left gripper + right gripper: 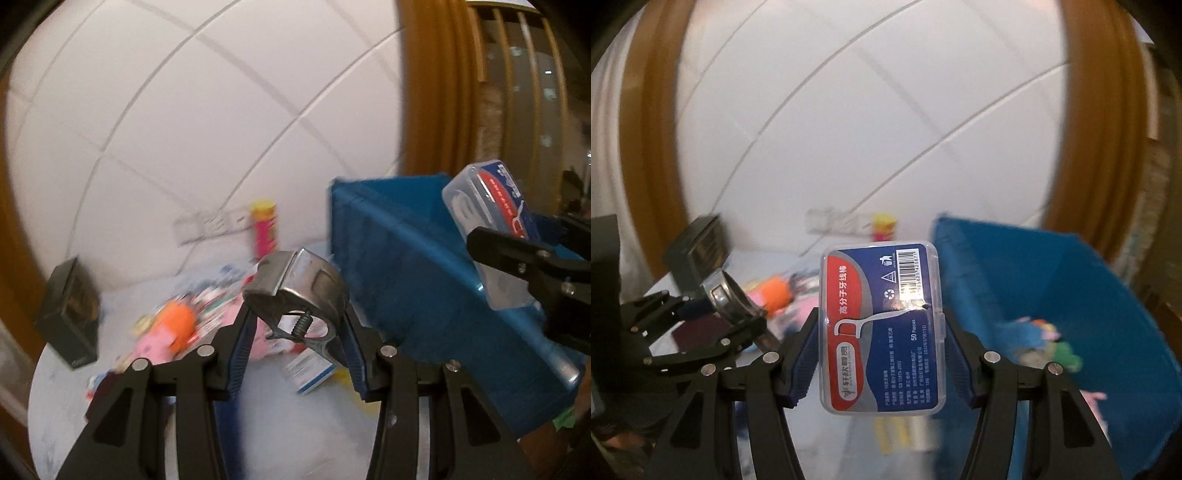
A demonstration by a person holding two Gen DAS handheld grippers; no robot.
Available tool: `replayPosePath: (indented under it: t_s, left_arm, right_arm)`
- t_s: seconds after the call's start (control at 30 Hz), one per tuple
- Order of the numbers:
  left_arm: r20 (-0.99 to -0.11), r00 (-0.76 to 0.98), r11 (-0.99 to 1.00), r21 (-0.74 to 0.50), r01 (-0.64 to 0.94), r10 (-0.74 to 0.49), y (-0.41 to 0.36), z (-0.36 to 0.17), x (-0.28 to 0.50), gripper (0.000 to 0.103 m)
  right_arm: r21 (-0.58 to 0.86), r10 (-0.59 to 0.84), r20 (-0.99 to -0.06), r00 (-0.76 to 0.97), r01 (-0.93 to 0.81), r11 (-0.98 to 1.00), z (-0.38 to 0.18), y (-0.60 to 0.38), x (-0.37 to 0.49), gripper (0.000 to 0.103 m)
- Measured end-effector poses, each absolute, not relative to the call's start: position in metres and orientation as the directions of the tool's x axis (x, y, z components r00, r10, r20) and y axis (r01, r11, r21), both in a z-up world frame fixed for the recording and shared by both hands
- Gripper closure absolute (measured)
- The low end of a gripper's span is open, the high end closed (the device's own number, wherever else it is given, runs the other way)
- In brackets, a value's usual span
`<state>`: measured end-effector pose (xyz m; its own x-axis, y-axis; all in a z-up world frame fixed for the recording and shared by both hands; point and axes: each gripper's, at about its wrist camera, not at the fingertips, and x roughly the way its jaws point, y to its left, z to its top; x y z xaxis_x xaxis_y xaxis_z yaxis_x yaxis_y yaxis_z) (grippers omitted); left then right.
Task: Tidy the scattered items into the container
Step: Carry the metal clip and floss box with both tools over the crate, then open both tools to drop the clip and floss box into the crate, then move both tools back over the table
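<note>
My left gripper (297, 325) squeezes a metal clip (295, 291); my right gripper (881, 347) squeezes the floss box (881, 328), both near the blue bin (1052, 295). Blurry view; I might miss and drop them.

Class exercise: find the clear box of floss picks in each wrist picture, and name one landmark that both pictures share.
Left wrist view: floss pick box at the right edge, clamped in the right hand-held gripper, above the blue bin.
Right wrist view: floss pick box centre, upright between that hand-held gripper's fingers.
Shared landmark: blue bin, right of centre in both.
</note>
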<state>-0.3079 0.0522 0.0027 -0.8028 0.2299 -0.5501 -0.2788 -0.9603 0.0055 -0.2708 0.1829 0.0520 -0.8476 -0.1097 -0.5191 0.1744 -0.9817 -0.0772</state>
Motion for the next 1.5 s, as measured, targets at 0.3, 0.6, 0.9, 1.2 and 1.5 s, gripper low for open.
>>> replayPosePath:
  t_s: [0.3,0.6,0.9,1.2,1.5]
  left_arm:
    - [-0.496,-0.777,-0.892,0.007,-0.451,0.389,0.175,0.054,-0.317,0.059]
    - [-0.505,-0.718,-0.827,0.014,-0.562,0.479,0.277,0.076,-0.316,0.058]
    - [-0.506,-0.757,-0.882,-0.015,-0.472,0.414,0.255,0.056,-0.311,0.002]
    - [-0.529,-0.813,-0.956,0.012,-0.292,0.242,0.162,0.031,-0.259,0.002]
    - [-0.563,-0.824,-0.993,0.049,-0.111,0.064,0.064,0.005,-0.167,0.002]
  right_arm:
    - [-0.062,0.101,-0.462,-0.881,-0.081,-0.995,0.088,0.326,-0.234,0.043]
    - [-0.053,0.199,-0.512,-0.836,-0.201,-0.978,0.078,0.412,-0.228,0.043]
    - [-0.017,0.191,-0.533,-0.824,-0.215,-0.976,0.054,0.426,-0.227,0.0]
    - [0.007,0.073,-0.519,-0.852,-0.089,-0.996,0.035,0.365,-0.198,0.0]
    - [0.019,-0.053,-0.505,-0.861,0.051,-0.999,0.031,0.274,-0.14,0.0]
